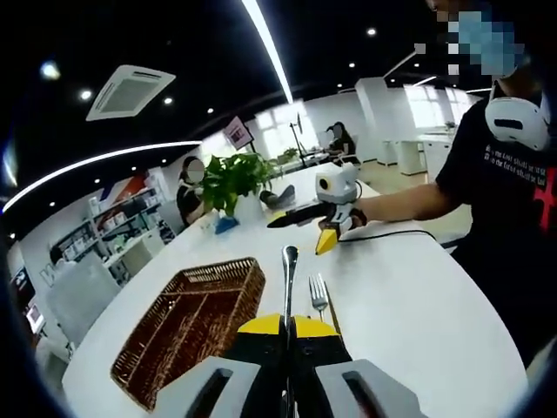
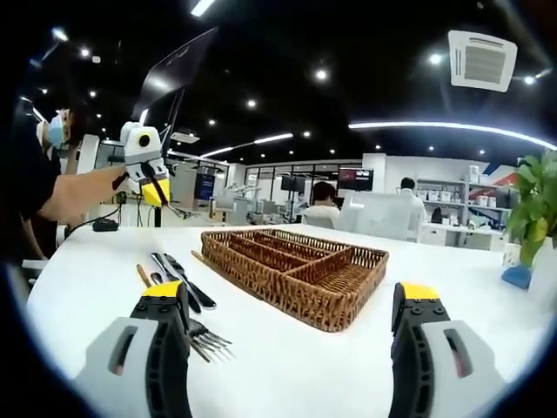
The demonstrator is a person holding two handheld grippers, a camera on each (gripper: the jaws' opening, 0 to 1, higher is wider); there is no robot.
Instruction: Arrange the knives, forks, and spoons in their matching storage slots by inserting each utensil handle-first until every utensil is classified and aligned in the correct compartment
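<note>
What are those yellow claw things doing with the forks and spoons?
A person is sorting cutlery with two hand-held grippers. The left gripper has its fingers closed on a spoon, held above the white table. The right gripper is open and holds nothing. The wicker tray looks empty so far. More utensils, including a fork, lie on the table beside it, waiting for their slots.

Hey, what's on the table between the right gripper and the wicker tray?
In the right gripper view, only bare white table lies between the open right gripper and the wicker tray; the loose utensils lie off left.
</note>
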